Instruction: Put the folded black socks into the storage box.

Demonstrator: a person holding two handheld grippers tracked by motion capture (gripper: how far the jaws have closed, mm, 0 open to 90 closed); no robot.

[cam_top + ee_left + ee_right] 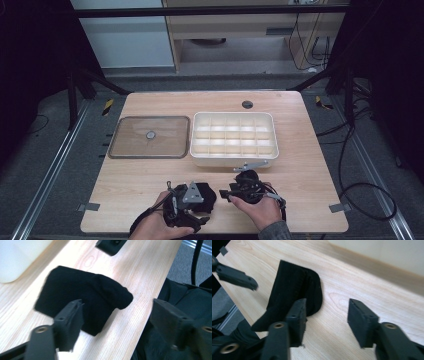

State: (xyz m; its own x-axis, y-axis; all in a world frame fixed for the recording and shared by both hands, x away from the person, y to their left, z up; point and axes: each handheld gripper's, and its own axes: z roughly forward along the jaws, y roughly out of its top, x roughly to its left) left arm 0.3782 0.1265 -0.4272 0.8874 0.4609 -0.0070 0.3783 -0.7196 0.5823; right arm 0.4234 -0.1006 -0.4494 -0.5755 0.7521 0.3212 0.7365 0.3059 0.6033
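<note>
A folded black cloth [85, 297] lies on the wooden table near its front edge, between my two grippers. In the left gripper view, the left gripper [120, 320] is open just short of the cloth, one jaw over its near edge. My right gripper [328, 315] is also open, its left jaw against the cloth [294, 292] and bare wood between the jaws. From above, the left gripper [205, 201] and right gripper [226, 192] face each other, each held in a hand.
A white box [233, 139] divided into several compartments stands mid-table. Its clear lid [150, 136] lies flat to the left. A round grommet [247, 104] sits at the back. Cables trail on the floor at right.
</note>
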